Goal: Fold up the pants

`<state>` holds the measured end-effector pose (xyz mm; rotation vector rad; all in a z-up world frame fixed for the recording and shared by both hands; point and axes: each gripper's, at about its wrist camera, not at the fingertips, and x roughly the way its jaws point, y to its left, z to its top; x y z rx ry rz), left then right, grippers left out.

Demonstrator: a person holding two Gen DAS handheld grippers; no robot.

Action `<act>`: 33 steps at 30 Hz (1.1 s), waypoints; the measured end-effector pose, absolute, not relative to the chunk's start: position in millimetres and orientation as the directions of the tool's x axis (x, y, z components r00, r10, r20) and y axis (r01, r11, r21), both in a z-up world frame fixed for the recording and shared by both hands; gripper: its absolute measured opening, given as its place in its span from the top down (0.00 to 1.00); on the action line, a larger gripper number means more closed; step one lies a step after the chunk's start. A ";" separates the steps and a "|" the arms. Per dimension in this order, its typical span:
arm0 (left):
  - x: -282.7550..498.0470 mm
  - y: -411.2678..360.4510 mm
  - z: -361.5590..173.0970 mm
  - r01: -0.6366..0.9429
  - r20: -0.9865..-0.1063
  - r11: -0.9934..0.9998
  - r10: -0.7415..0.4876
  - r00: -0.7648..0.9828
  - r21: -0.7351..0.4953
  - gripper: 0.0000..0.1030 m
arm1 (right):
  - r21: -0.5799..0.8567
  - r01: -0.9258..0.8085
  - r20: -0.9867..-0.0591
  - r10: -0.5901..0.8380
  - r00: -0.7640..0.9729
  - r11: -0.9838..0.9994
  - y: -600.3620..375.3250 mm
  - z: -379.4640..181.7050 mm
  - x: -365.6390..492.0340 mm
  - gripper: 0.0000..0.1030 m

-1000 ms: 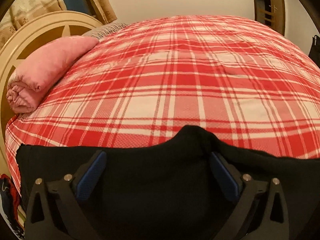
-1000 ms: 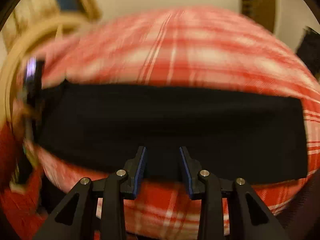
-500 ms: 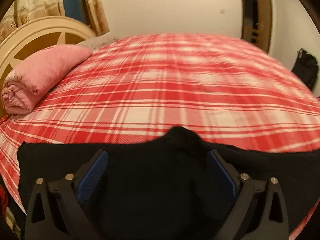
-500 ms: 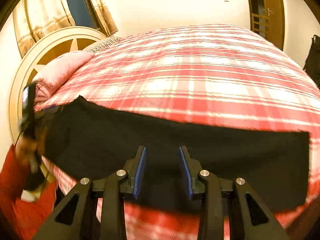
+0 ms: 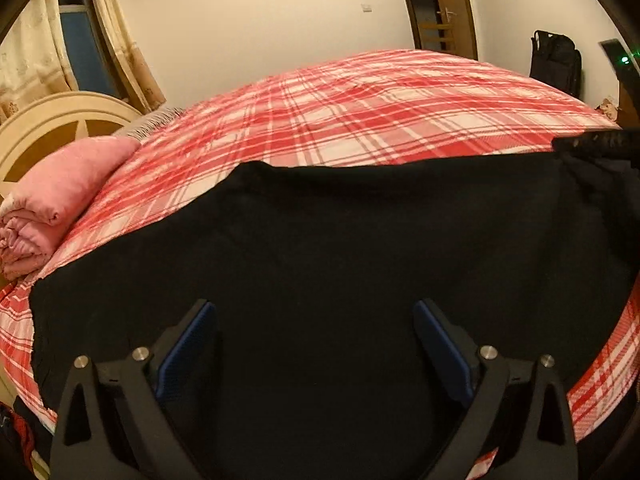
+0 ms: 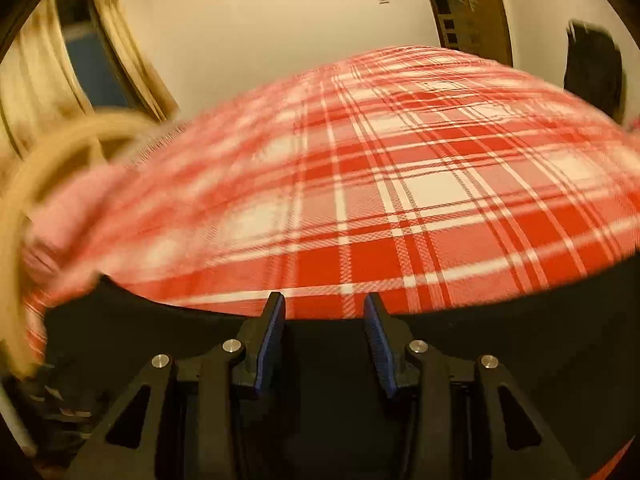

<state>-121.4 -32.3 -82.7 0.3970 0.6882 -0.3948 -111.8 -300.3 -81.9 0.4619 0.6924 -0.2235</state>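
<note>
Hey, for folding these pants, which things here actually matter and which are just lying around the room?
Part of the job:
- black pants, spread on the plaid bedspread
- left gripper, fingers wide apart over the pants
- right gripper, jaws opening

Just lying about:
- rolled pink blanket
- black bag by the wall
- curtains

blurred: headboard (image 6: 60, 152) | cut off: pants (image 6: 328, 400)

Pants (image 5: 360, 248) on bed (image 5: 380, 112)
</note>
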 end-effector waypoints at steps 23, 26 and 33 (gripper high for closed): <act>-144.1 -60.0 -52.2 0.561 -0.656 0.811 -0.333 0.678 0.168 0.02 | 0.282 0.618 -0.722 -0.263 0.641 0.733 -410.3 -48.0 -266.0 0.33; -145.4 -63.5 -46.3 0.563 -0.647 0.812 -0.349 0.678 0.152 0.02 | 0.334 0.679 -0.764 -0.235 0.601 0.654 -453.1 -67.0 -270.0 0.33; -139.4 -59.2 -42.9 0.536 -0.661 0.838 -0.344 0.667 0.104 0.02 | 0.192 0.714 -0.838 -0.265 0.476 0.673 -470.4 -94.6 -254.9 0.31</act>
